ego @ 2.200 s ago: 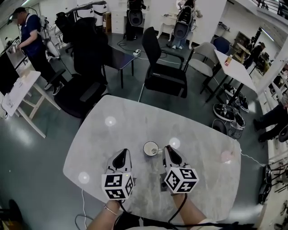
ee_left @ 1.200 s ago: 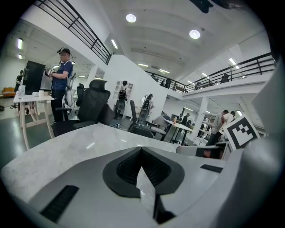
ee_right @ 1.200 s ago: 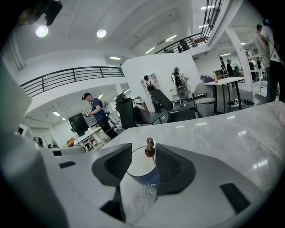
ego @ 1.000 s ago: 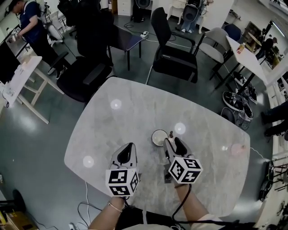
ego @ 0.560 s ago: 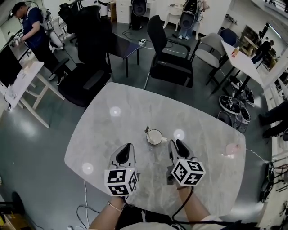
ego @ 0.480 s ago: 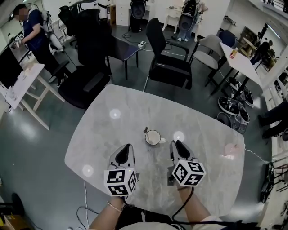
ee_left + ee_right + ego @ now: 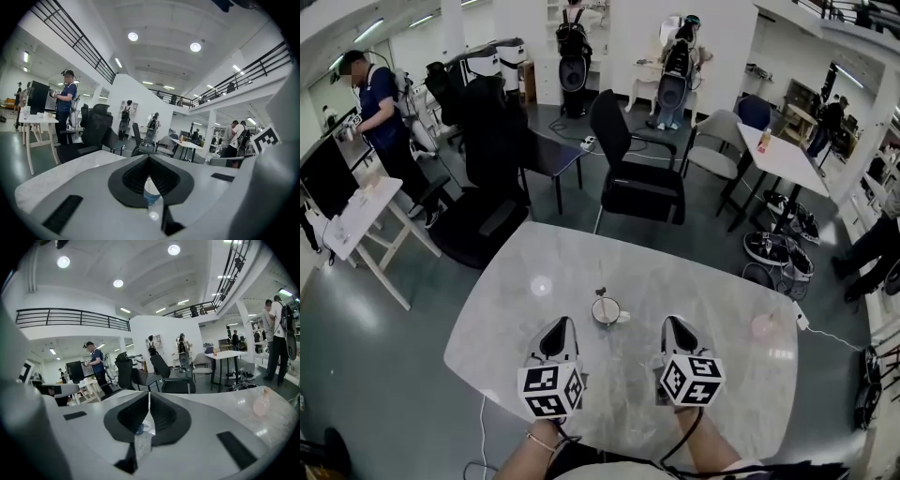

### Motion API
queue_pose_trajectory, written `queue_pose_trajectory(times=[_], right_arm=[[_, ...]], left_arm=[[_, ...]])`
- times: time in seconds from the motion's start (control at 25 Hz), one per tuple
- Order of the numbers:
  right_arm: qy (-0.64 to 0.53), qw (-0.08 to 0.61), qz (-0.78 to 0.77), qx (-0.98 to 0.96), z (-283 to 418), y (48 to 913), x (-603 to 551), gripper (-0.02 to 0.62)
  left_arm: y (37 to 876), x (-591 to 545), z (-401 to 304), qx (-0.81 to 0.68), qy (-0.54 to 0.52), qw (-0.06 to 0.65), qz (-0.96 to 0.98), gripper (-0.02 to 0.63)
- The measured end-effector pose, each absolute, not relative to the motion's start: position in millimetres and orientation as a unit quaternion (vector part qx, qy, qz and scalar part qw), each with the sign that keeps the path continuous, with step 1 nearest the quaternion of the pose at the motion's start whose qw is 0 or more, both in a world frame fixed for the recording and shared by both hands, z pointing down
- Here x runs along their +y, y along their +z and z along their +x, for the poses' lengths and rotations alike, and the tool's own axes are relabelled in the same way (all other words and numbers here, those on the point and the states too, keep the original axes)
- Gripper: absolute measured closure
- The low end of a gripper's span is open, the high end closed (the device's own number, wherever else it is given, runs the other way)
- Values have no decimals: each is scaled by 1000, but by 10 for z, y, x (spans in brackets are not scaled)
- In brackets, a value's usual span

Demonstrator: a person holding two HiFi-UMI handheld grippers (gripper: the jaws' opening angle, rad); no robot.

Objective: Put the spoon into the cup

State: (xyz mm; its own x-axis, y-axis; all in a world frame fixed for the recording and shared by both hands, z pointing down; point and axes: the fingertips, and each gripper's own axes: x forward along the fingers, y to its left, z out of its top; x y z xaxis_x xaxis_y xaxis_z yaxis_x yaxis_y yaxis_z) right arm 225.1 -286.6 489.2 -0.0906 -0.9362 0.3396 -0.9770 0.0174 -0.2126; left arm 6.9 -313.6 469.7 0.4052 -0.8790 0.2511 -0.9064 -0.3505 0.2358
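A small white cup (image 7: 606, 311) stands near the middle of the pale marble table (image 7: 516, 309). The spoon (image 7: 601, 294) stands in it, its handle rising out at the far left of the rim. My left gripper (image 7: 561, 322) hovers near the table's front, left of the cup and apart from it, jaws shut and empty (image 7: 149, 157). Right of the cup, also apart from it, my right gripper (image 7: 674, 322) is held above the table with its jaws together and nothing between them (image 7: 149, 393).
A pink round object (image 7: 764, 326) lies near the table's right edge, also in the right gripper view (image 7: 261, 405). A black office chair (image 7: 633, 178) stands beyond the far edge, another (image 7: 487, 159) to the left. A person (image 7: 380, 112) stands by a white desk far left.
The right gripper, which held the spoon at the cup, has let it go into the cup, drawn back to the right and shut. Both grippers have risen.
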Motion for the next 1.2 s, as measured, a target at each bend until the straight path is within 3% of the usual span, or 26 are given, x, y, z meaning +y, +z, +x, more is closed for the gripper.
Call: queue_pose_trajectory(times=[1.2], right_arm=[[150,55,675,-720,2327,4608,-2877,565]], left_arm=[[4502,-3238,288,-534,24,140,833,598]])
